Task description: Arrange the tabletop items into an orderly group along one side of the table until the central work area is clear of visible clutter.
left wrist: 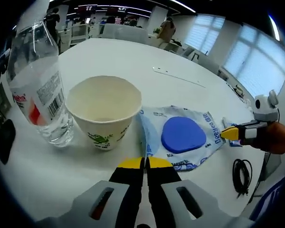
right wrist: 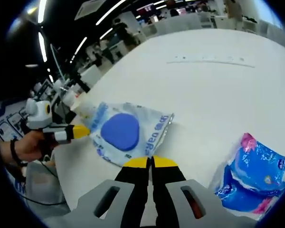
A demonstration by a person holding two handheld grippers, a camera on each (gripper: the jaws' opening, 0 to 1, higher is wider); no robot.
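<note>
Jaws of both grippers are seen pressed together at their yellow tips, each pair pinching an edge of the same flat wipes packet. In the left gripper view the left gripper (left wrist: 144,164) is closed on the near edge of the wipes packet (left wrist: 180,135), a pale blue-printed pouch with a round blue flap on top, which lies flat on the white table (left wrist: 147,61). At the far right of that view the right gripper (left wrist: 228,133), held in a hand (left wrist: 278,137), is seen at the packet's opposite edge. Just to the left of the packet a paper cup (left wrist: 104,116) with a green print stands upright and open, its side touching or nearly touching the packet. Beside the cup, further left, a clear plastic water bottle (left wrist: 38,85) with a red and white label stands upright. A black cable (left wrist: 241,175) lies coiled near the table's edge on the right. In the right gripper view the right gripper (right wrist: 151,162) is closed on the packet's near edge, and the left gripper is seen at the far side of the packet, held by a hand (right wrist: 31,145) with a dark wristband. A blue and pink soft pack (right wrist: 254,178) lies on the table to the right, well apart from the packet. Office chairs and desks are seen beyond the table.
</note>
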